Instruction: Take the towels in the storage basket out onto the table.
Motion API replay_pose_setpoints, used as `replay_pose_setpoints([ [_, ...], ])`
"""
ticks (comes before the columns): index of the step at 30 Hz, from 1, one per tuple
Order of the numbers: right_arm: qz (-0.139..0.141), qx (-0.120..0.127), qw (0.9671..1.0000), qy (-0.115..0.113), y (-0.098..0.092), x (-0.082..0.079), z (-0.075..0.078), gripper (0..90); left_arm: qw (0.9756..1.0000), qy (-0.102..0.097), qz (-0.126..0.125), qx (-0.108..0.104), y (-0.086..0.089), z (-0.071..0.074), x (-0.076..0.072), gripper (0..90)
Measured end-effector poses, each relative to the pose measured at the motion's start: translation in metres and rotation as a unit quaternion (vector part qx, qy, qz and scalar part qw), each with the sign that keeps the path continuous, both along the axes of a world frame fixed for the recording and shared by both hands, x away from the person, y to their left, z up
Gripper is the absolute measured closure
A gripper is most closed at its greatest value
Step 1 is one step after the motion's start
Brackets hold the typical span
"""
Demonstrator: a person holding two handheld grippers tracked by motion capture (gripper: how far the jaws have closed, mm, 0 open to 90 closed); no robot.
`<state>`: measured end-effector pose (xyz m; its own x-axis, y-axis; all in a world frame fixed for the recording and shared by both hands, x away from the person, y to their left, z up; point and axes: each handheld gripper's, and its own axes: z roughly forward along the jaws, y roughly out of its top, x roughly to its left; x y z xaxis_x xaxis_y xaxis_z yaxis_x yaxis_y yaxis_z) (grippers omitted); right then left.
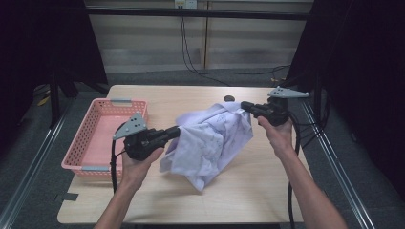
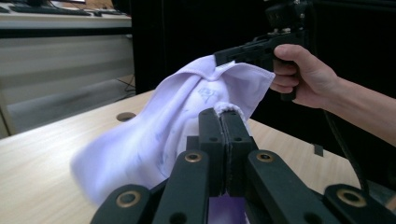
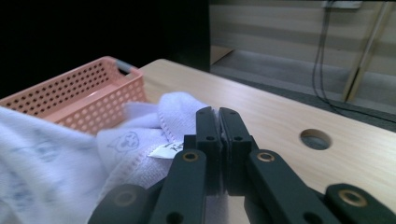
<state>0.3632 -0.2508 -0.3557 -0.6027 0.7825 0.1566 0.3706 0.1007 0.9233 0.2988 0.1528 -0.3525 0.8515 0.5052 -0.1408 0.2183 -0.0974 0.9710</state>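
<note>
A white towel (image 1: 210, 140) with faint blue prints hangs above the wooden table (image 1: 248, 191), stretched between both grippers. My left gripper (image 1: 177, 130) is shut on its left edge; in the left gripper view the towel (image 2: 154, 135) bulges past my closed jaws (image 2: 223, 119). My right gripper (image 1: 244, 106) is shut on the towel's upper right corner. In the right gripper view the hem and a small label (image 3: 163, 150) sit beside the closed jaws (image 3: 218, 116). The towel's lowest tip droops toward the table front.
A pink perforated basket (image 1: 102, 138) stands at the table's left edge, seen also as the basket (image 3: 79, 100) in the right gripper view. A round hole (image 1: 229, 98) lies near the table's far edge. Black curtains flank both sides; cables hang behind.
</note>
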Motion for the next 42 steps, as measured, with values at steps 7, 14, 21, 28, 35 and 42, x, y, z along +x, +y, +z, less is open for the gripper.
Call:
replay_pose_setpoints([
  [7, -0.027, -0.01, 0.9995, -0.009, -0.019, 0.007, 0.019, 87.6, 0.9995, -0.017, 0.016, -0.018, 0.015, 0.024, 0.007, 88.9],
  [14, -0.043, -0.028, 0.9983, -0.027, -0.033, 0.02, 0.05, 87.5, 0.9997, -0.024, 0.006, -0.003, 0.006, 0.035, 0.005, 88.8],
  [21, -0.049, -0.044, 0.9974, 0.03, -0.044, 0.021, -0.018, 65.9, 0.9974, 0.061, -0.008, 0.036, 0.003, -0.032, 0.01, 87.7],
  [28, -0.064, -0.047, 0.9963, 0.035, -0.054, 0.006, -0.035, 48.1, 0.9928, 0.104, -0.008, 0.058, 0.003, -0.063, 0.011, 60.6],
  [35, -0.019, -0.036, 0.9985, 0.036, -0.037, -0.042, -0.054, 45.5, 0.9896, 0.123, 0.0, 0.074, 0.007, -0.079, 0.009, 49.0],
  [42, 0.023, -0.035, 0.9973, 0.061, -0.015, -0.068, -0.073, 43.8, 0.988, 0.13, -0.006, 0.084, -0.005, -0.09, 0.01, 48.4],
])
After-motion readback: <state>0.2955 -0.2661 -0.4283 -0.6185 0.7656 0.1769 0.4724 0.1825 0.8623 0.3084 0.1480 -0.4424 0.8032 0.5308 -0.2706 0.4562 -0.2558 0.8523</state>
